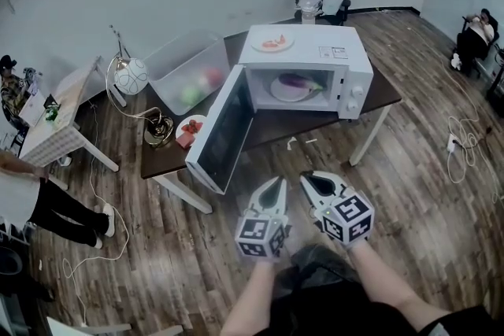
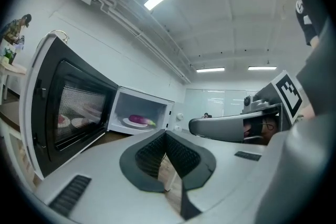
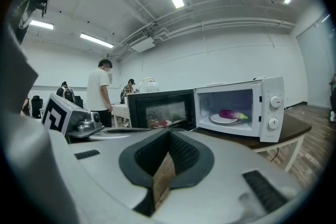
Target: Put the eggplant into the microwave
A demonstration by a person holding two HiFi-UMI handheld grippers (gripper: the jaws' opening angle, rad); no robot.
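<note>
Head view: the long glossy purple eggplant (image 1: 302, 80) is seen on a round white plate (image 1: 285, 90) inside the open white microwave (image 1: 356, 83), both left tool (image 1: 277, 181) and right tool (image 1: 306, 176) closed empty (likely light, slippery; best gripped mid-body).

The right gripper (image 3: 169, 139) has its jaws pressed together with nothing between them. Ahead and to its right stands the microwave (image 3: 270, 136), door (image 3: 159, 107) swung open leftward, the eggplant (image 3: 232, 114) lying on a plate (image 3: 219, 119) inside.
</note>
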